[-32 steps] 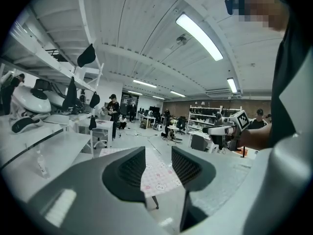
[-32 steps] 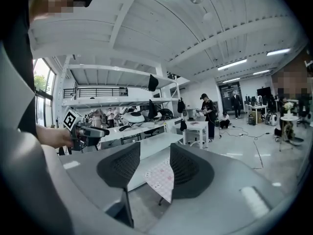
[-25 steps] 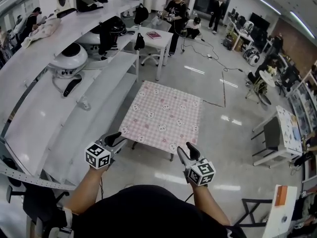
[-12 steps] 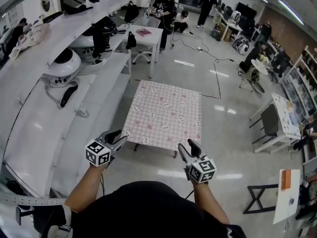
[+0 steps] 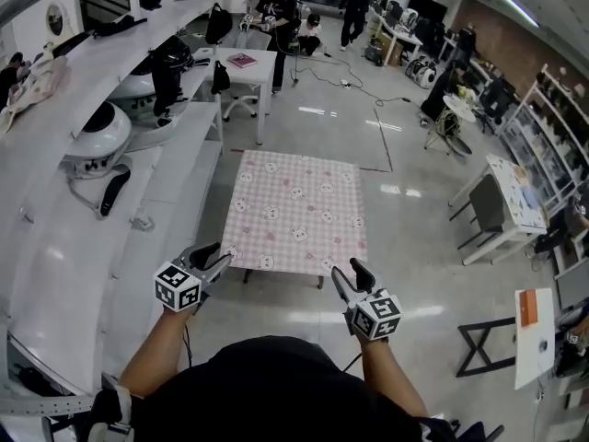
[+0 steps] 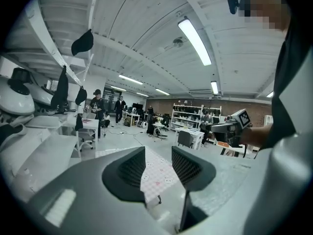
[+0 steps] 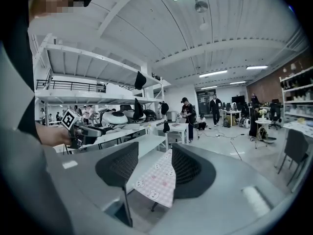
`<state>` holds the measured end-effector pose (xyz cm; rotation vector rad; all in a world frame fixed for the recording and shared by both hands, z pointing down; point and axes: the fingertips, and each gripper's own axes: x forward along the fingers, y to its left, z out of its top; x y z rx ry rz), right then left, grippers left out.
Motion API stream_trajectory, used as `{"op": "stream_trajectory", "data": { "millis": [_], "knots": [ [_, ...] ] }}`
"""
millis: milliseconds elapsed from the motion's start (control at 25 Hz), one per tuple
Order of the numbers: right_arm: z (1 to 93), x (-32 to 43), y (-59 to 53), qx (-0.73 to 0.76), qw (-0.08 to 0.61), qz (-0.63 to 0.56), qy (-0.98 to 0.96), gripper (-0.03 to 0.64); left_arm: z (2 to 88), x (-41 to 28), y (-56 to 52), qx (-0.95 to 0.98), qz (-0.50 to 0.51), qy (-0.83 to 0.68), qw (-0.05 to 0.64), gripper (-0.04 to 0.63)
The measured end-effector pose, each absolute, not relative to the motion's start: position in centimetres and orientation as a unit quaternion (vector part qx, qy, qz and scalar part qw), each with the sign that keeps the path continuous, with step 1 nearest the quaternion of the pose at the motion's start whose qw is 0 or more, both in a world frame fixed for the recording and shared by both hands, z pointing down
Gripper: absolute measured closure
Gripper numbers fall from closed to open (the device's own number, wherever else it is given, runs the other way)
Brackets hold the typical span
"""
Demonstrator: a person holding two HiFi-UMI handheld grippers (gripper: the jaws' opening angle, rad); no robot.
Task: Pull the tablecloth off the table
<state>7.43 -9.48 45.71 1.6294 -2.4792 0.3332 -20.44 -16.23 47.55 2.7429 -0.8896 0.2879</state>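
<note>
A pink checked tablecloth (image 5: 296, 212) with small animal prints covers a low table standing on the shiny floor ahead of me. My left gripper (image 5: 215, 260) hovers just short of the cloth's near left corner, jaws open and empty. My right gripper (image 5: 348, 276) hovers just short of the near right corner, also open and empty. In the left gripper view the cloth (image 6: 156, 173) shows through the gap of the left gripper (image 6: 157, 166). The right gripper view shows the cloth (image 7: 159, 177) through the gap of the right gripper (image 7: 154, 166).
Long white shelves (image 5: 83, 201) with helmets and gear run along the left. A white desk (image 5: 244, 67) and several people (image 5: 276, 7) stand at the far end. Chairs, a stool (image 5: 479, 348) and small tables (image 5: 515, 191) stand on the right. Cables lie across the floor behind the table.
I have stepped closer to the table; it sits slightly nearer and more centred in the head view. Both grippers keep the same open pose in front of me.
</note>
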Motion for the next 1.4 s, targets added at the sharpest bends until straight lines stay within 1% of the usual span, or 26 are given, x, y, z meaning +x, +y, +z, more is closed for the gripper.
{"op": "stream_trajectory", "data": {
  "millis": [640, 960, 1400],
  "knots": [
    [50.2, 10.2, -11.7, 0.562, 0.111, 0.138, -0.808, 0.381, 50.2, -19.6, -19.1, 0.936, 0.136, -0.301, 0.123, 0.426],
    [53.0, 12.6, -14.2, 0.558, 0.136, 0.158, -0.803, 0.377, 52.3, -17.6, -21.5, 0.931, 0.158, -0.303, 0.129, 0.426],
    [57.1, 14.9, -17.9, 0.541, 0.204, 0.154, -0.801, 0.362, 56.7, -15.8, -24.8, 0.915, 0.199, -0.316, 0.150, 0.422]
  ]
}}
